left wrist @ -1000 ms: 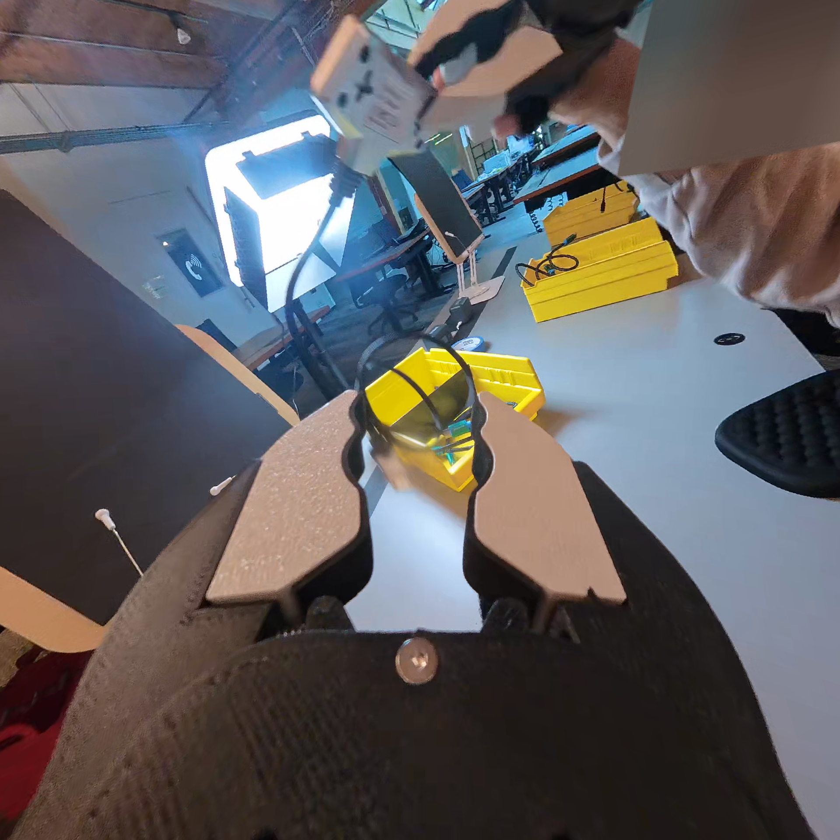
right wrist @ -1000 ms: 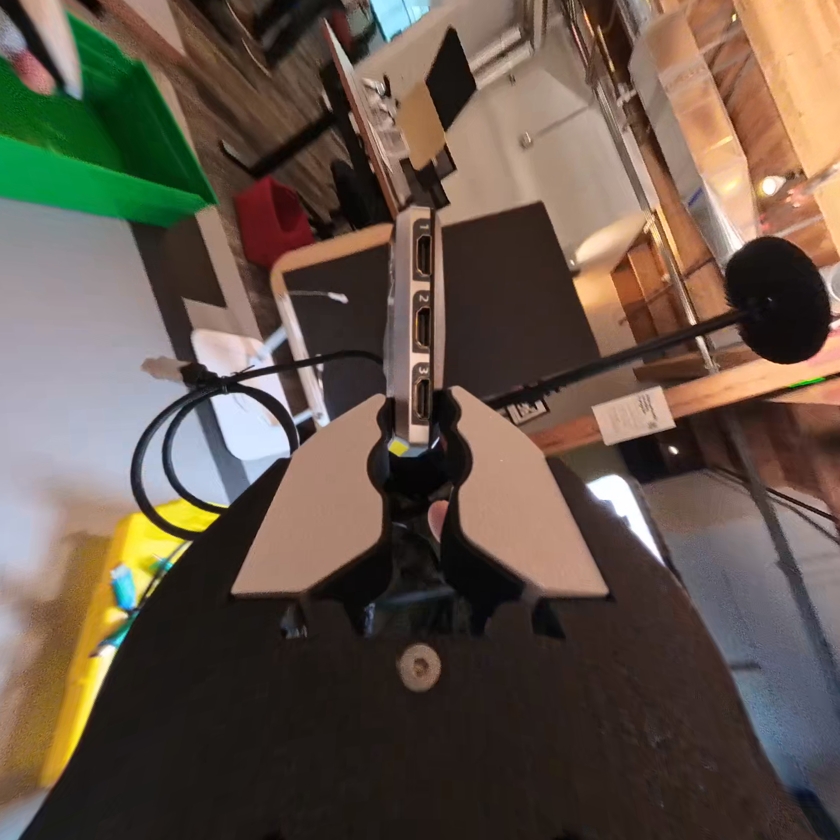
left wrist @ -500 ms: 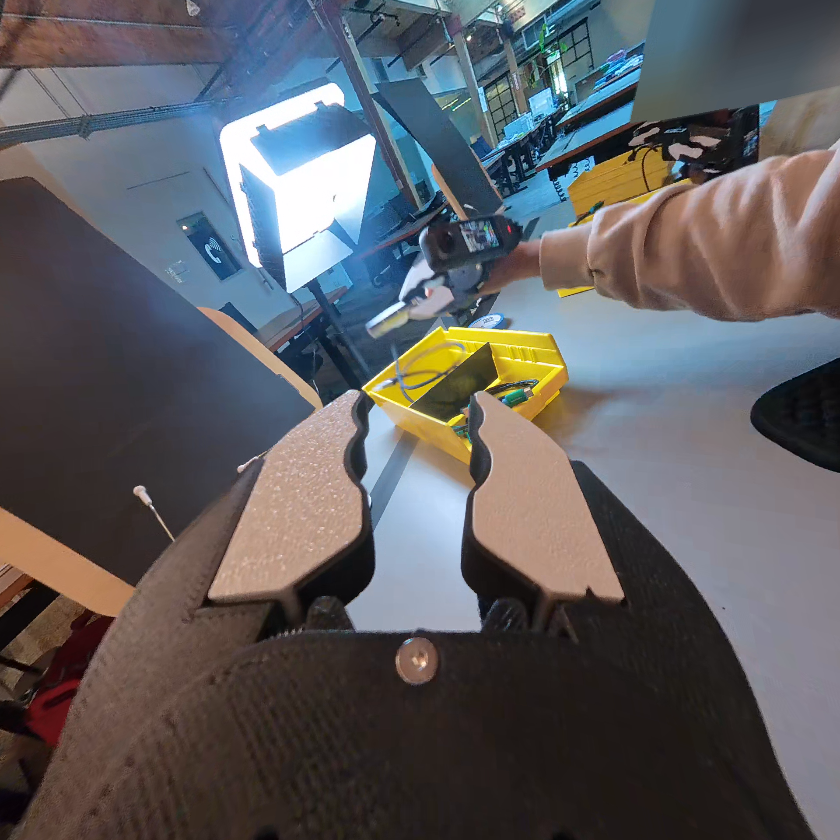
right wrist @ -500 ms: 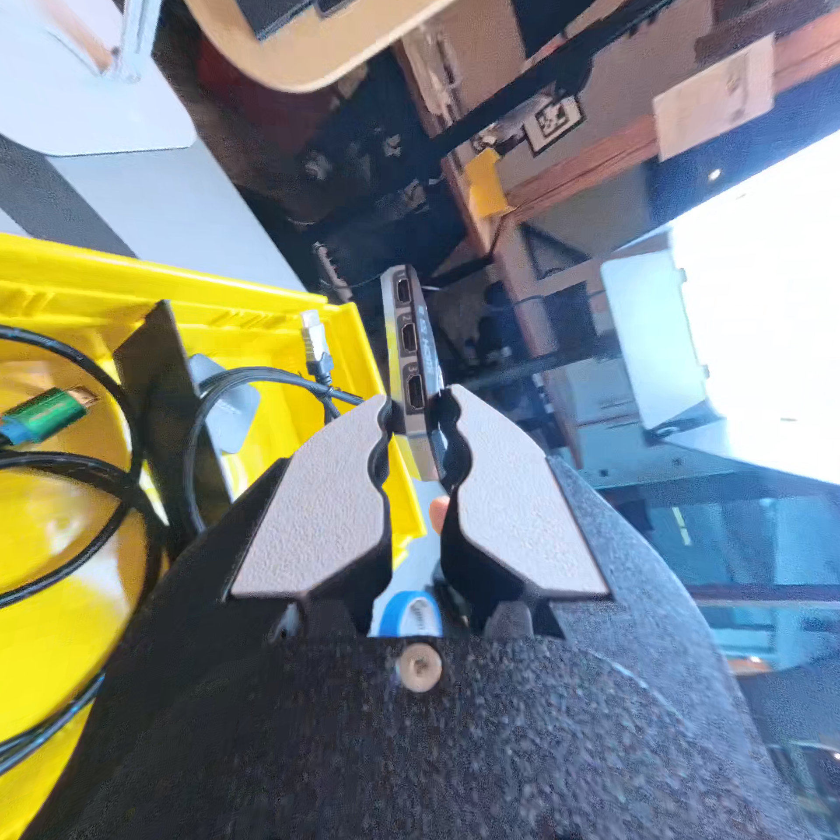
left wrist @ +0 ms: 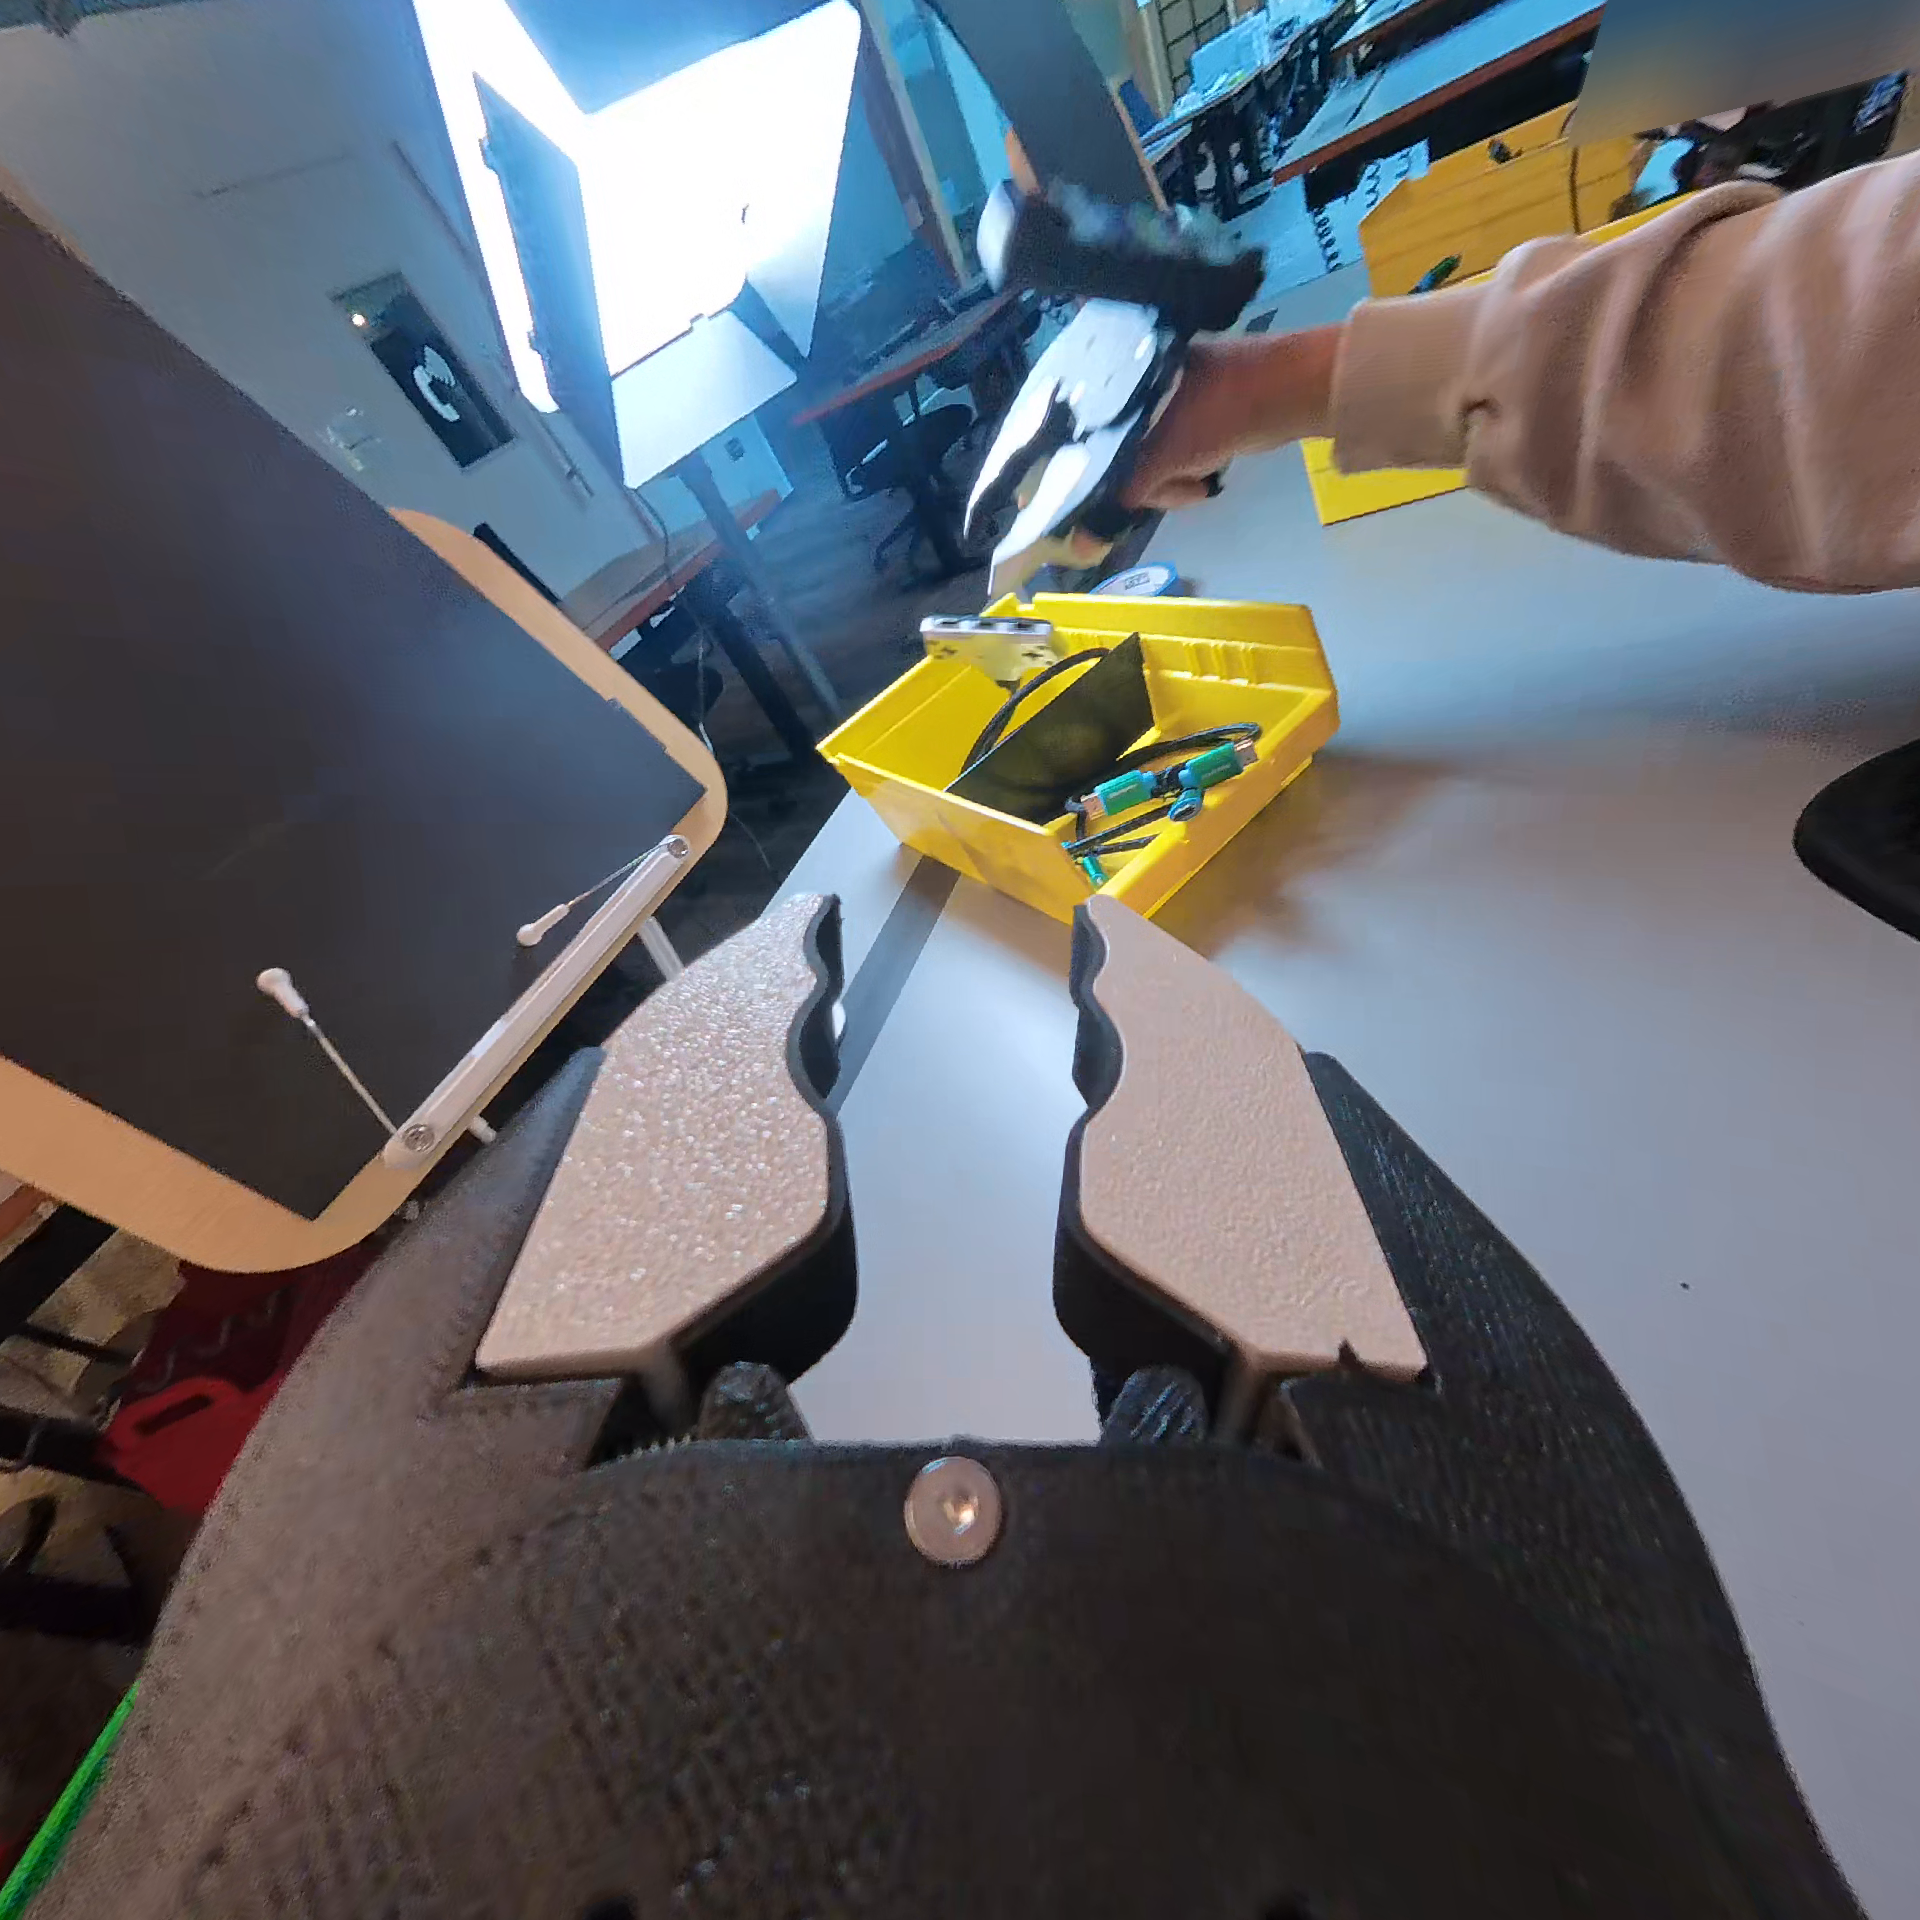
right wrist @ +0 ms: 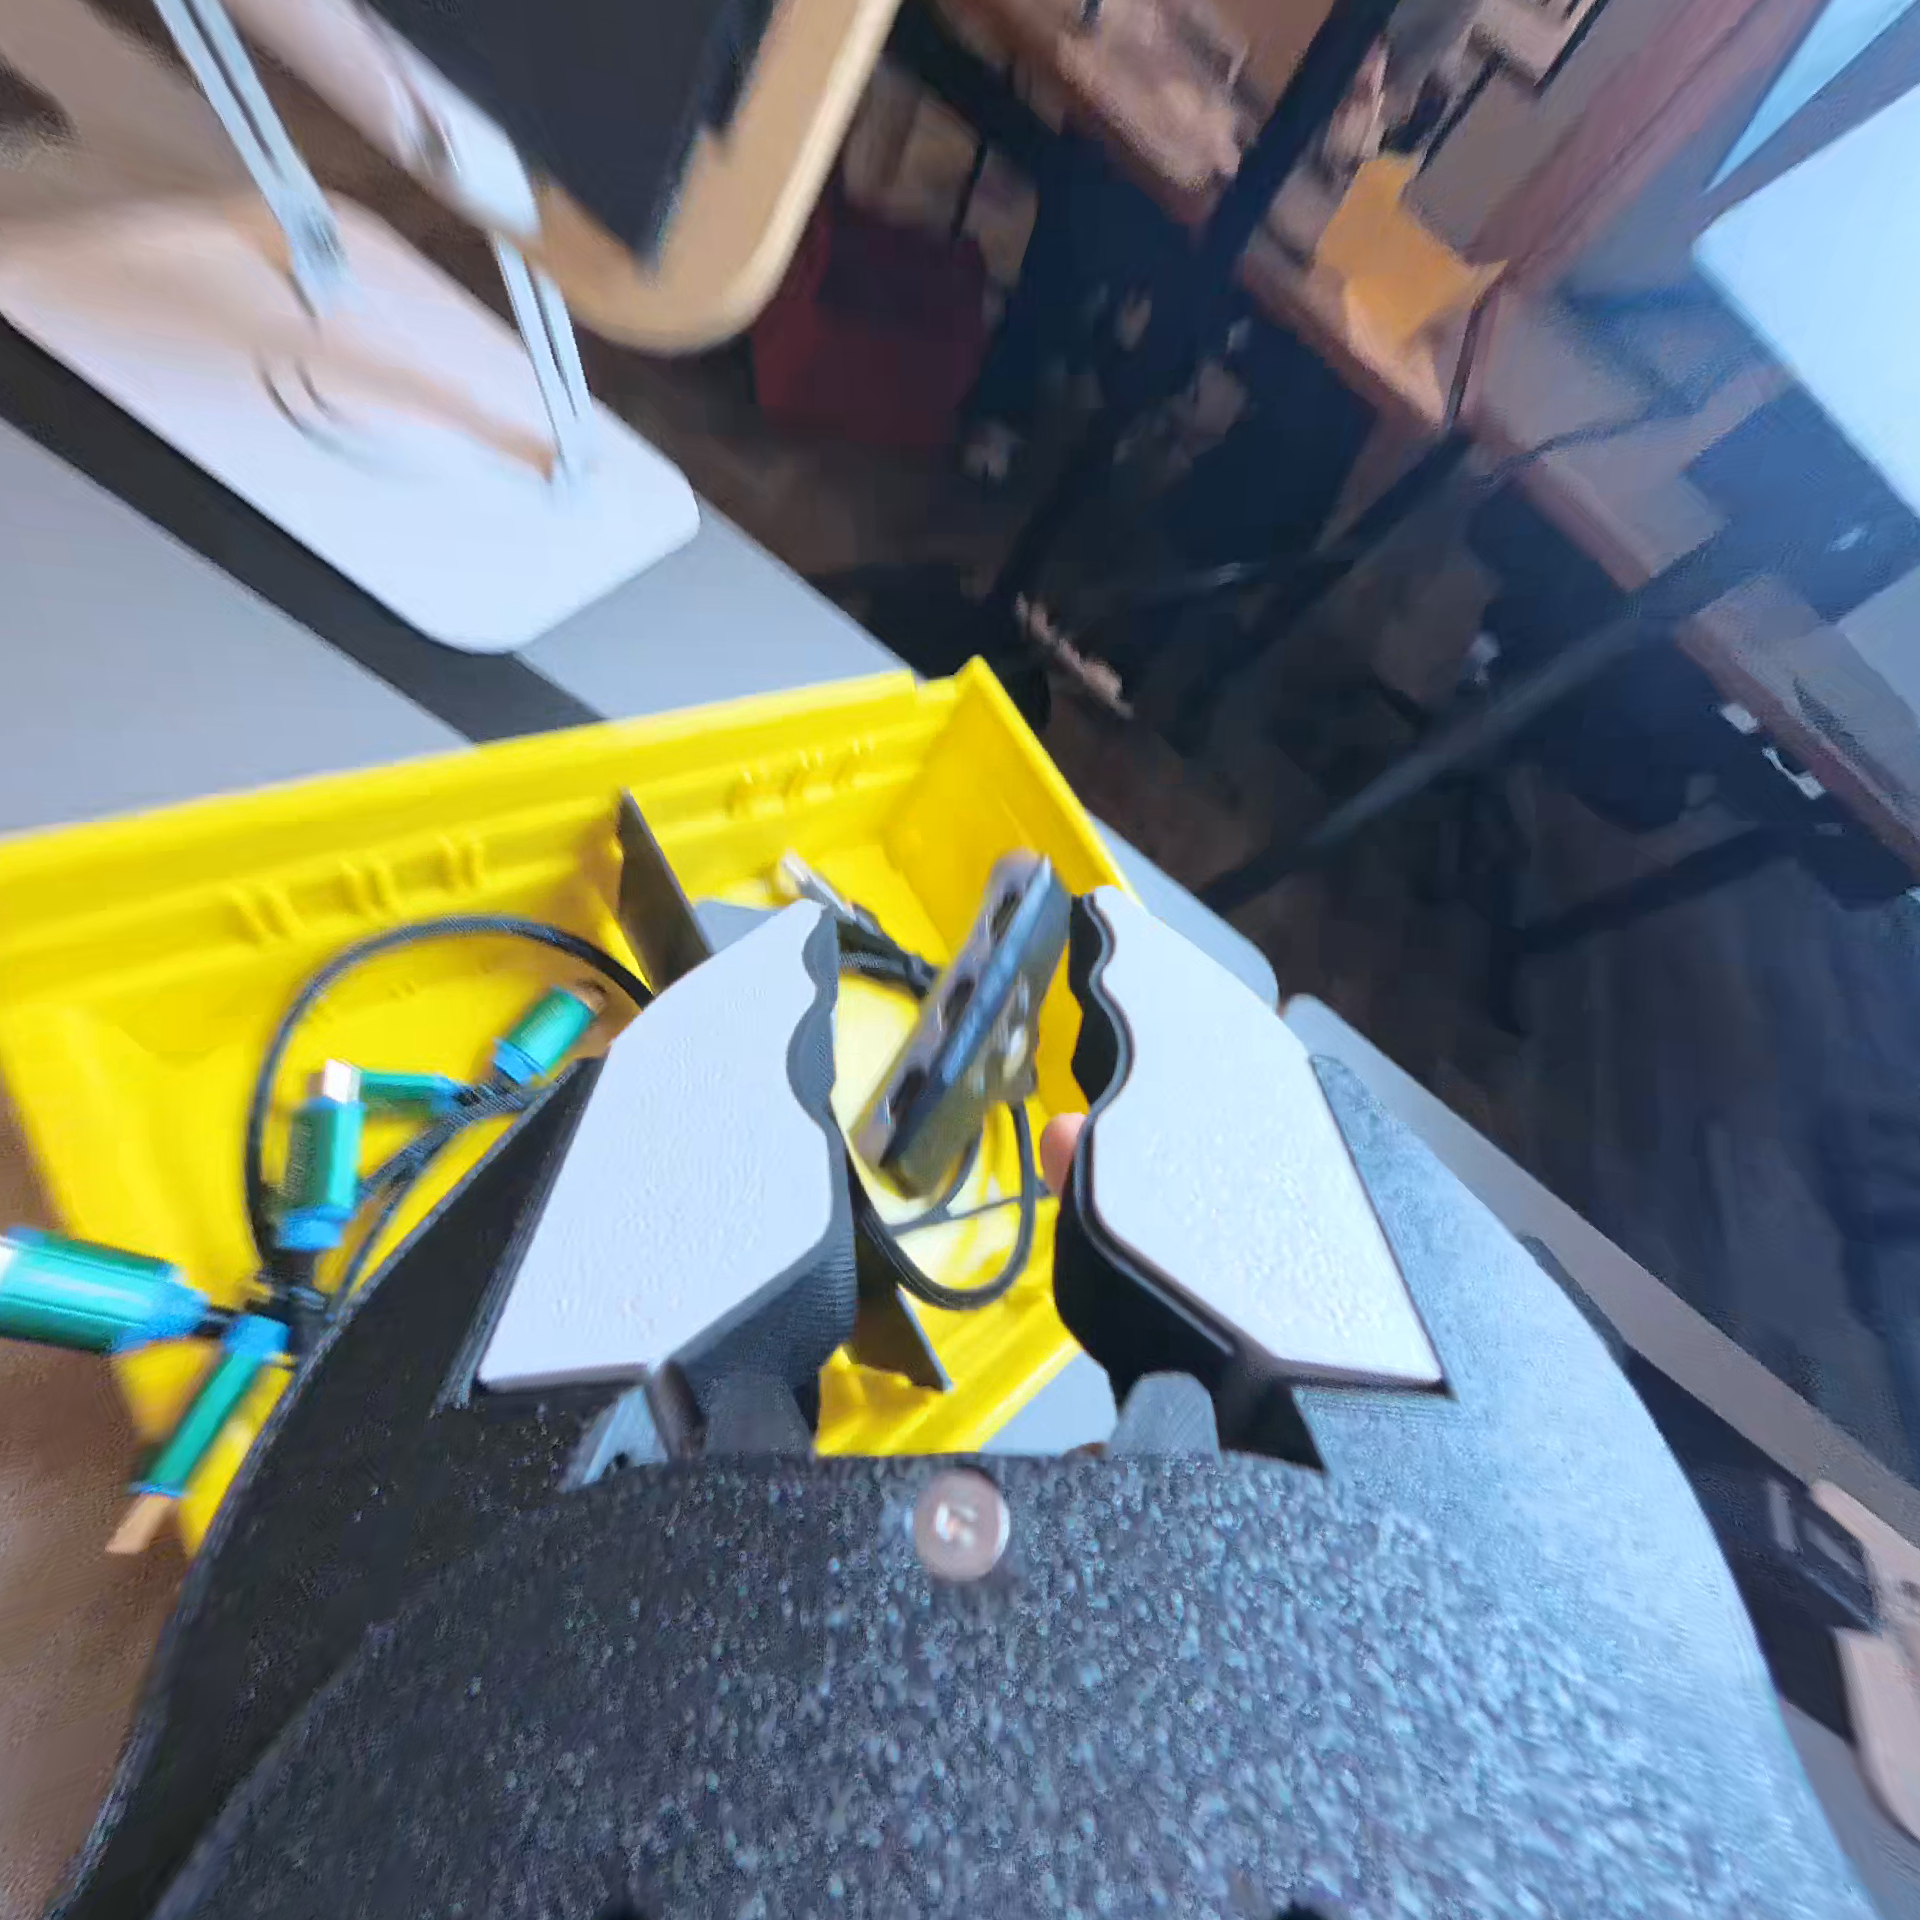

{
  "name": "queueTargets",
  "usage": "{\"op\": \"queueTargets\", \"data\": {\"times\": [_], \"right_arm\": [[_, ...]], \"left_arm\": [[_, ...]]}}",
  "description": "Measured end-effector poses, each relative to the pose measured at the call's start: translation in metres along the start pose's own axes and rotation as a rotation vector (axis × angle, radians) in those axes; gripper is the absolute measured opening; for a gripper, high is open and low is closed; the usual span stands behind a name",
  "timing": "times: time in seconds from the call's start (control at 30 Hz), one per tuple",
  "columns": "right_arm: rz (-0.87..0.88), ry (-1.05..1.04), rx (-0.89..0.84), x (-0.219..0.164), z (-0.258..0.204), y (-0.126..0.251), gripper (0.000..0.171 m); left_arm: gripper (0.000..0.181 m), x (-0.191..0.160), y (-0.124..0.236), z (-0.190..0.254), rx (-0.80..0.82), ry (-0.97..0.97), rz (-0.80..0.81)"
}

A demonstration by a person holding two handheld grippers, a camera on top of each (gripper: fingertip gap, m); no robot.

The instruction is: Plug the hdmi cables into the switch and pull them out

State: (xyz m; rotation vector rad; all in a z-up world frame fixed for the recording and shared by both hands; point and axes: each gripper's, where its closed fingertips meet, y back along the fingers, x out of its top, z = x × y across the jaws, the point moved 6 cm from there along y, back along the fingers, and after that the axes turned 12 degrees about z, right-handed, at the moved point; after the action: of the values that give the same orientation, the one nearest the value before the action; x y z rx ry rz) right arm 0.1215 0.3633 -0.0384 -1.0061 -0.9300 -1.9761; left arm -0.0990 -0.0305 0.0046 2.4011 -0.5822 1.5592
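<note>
While the left hand-held gripper [left wrist: 951, 961] hung apart over the table [left wrist: 1558, 1039], the right hand-held gripper [right wrist: 951, 971] gaped above a switch [right wrist: 971, 1039] in the yellow bin [right wrist: 312, 862].

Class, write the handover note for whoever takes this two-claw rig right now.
Left claw: open, empty, above the table.
Right claw: open over the yellow bin; the switch lies loose between its fingers, unclamped.
Green-ended HDMI cables lie in the bin's other compartment, past the black divider.
Done: no cable is plugged into the switch.
Left: the pictures don't say whether plugging and pulling are finished; check before stowing.
</note>
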Motion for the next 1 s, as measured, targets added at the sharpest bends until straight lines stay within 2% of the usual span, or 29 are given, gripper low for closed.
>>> {"op": "queueTargets", "data": {"times": [0.17, 0.27, 0.4, 0.47, 0.53, 0.6, 0.7, 0.77, 0.93, 0.97, 1.0], "right_arm": [[0.399, -0.235, -0.018, 0.066, -0.034, 0.062, 0.044], [0.604, -0.456, 0.009, 0.081, -0.070, 0.082, 0.036], [0.511, -0.416, -0.021, 0.058, -0.109, 0.059, 0.036], [0.454, -0.387, 0.004, 0.050, -0.116, 0.050, 0.036], [0.452, -0.386, 0.035, 0.050, -0.117, 0.048, 0.036], [0.454, -0.394, 0.057, 0.051, -0.116, 0.049, 0.036], [0.451, -0.368, 0.055, 0.052, -0.113, 0.054, 0.035], [0.438, -0.337, 0.044, 0.051, -0.109, 0.058, 0.033], [0.397, -0.285, -0.015, 0.045, -0.095, 0.069, 0.032], [0.399, -0.282, -0.036, 0.044, -0.091, 0.070, 0.032], [0.397, -0.286, -0.050, 0.042, -0.087, 0.071, 0.032]], "left_arm": [[0.044, -0.009, 0.003, -0.013, 0.059, 0.006, -0.045], [0.048, -0.016, 0.012, -0.022, 0.107, 0.002, -0.104], [0.051, -0.017, 0.046, -0.045, 0.221, -0.045, -0.197], [0.051, -0.016, 0.073, -0.057, 0.285, -0.054, -0.239], [0.048, -0.026, 0.102, -0.065, 0.305, -0.031, -0.351], [0.049, -0.050, 0.130, -0.062, 0.244, 0.050, -0.530], [0.050, -0.105, 0.161, -0.041, 0.063, 0.193, -0.861], [0.051, -0.143, 0.173, -0.041, 0.057, 0.265, -1.061], [0.051, -0.207, 0.172, -0.035, -0.021, 0.398, -1.251], [0.044, -0.213, 0.169, -0.037, -0.027, 0.366, -1.256], [0.027, -0.217, 0.164, -0.039, -0.032, 0.338, -1.246]]}}
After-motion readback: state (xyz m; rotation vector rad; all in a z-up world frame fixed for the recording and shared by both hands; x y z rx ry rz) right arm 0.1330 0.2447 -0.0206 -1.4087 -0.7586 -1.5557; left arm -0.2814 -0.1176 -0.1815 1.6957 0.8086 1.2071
